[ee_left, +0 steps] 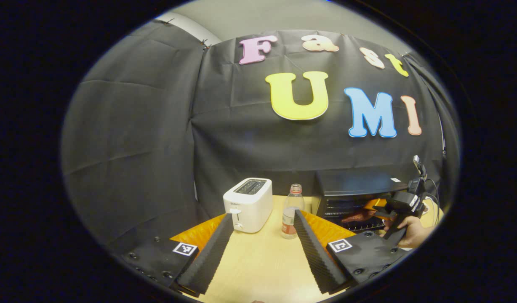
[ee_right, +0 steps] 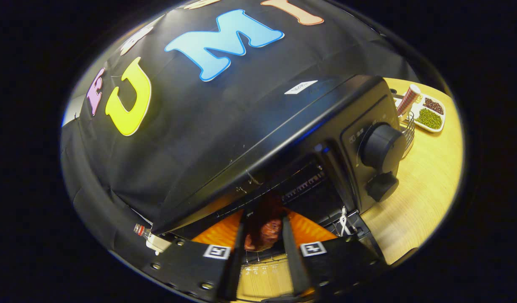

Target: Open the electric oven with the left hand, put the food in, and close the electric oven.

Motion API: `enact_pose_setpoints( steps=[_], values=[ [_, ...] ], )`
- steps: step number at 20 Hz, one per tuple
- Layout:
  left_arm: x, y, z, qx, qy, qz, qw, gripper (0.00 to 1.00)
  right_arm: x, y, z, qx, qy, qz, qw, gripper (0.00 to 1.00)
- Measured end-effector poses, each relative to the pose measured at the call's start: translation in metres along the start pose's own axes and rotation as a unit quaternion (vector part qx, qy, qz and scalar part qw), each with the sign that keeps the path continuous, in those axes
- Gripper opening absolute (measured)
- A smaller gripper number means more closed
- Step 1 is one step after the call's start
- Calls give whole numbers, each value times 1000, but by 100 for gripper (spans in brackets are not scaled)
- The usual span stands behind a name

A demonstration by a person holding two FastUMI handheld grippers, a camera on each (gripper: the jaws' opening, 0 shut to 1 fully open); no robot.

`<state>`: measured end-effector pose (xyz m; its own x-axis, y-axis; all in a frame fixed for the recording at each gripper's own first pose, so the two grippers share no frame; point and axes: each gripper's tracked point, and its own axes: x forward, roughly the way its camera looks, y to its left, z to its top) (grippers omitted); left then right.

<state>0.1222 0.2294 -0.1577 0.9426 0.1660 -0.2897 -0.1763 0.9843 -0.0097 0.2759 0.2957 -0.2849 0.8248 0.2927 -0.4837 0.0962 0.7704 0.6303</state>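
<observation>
- Right now the right gripper [ee_right: 262, 248] has its fingers closed onto the food [ee_right: 265, 233], a reddish-brown, glossy lump that looks like roasted meat, pinched from both sides at the mouth of the electric oven [ee_right: 283, 139].
- In the left gripper view, the same food [ee_left: 359, 216] sits just at the oven's [ee_left: 355, 189] open front, with the right gripper [ee_left: 399, 206] and the hand [ee_left: 412, 233] holding it near the desk's [ee_left: 258, 256] right edge.
- The oven door is down; the wire rack [ee_right: 342, 221] inside shows beside the food.
- The left gripper [ee_left: 262, 252] hangs over the middle of the desk with its fingers spread wide and nothing between them; a white toaster [ee_left: 248, 204] and a bottle [ee_left: 291, 216] stand beyond it toward the back edge.
- Handling, as a judgement: the food looks light and somewhat soft, with a shiny skin that may slip, so a grip across its thick middle suits it, firm but not crushing.
- It should be laid flat on the rack before the fingers part, or it could roll off the front.
- The door probably swings lightly; the left fingers should take its top edge or handle, which I cannot make out here.
- A tray of beans [ee_right: 429, 115] sits at the desk's far right corner, well apart.
</observation>
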Motion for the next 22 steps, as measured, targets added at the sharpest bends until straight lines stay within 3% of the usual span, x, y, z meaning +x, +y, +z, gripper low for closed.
enact_pose_setpoints(
  steps=[2, 3, 6, 16, 22],
  values=[
    [-2, -4, 1, 1, -2, -4, 1000, 100, -7, -5, 5, -18, -10, -10, 1000, 67],
    [-2, -6, 1, 0, -1, -5, 1000, 100, -10, -5, 8, -28, -14, -9, 999, 89],
    [-4, -17, -3, -9, 1, -14, 1000, 100, -29, -5, 13, -60, -19, -5, 998, 97],
    [-14, -88, -21, -16, 13, -65, 998, 100, -127, 9, 47, -166, -63, 43, 983, 97],
    [-21, -133, -36, -9, 25, -98, 995, 100, -196, -3, 85, -238, -120, 34, 963, 97]
  ],
)
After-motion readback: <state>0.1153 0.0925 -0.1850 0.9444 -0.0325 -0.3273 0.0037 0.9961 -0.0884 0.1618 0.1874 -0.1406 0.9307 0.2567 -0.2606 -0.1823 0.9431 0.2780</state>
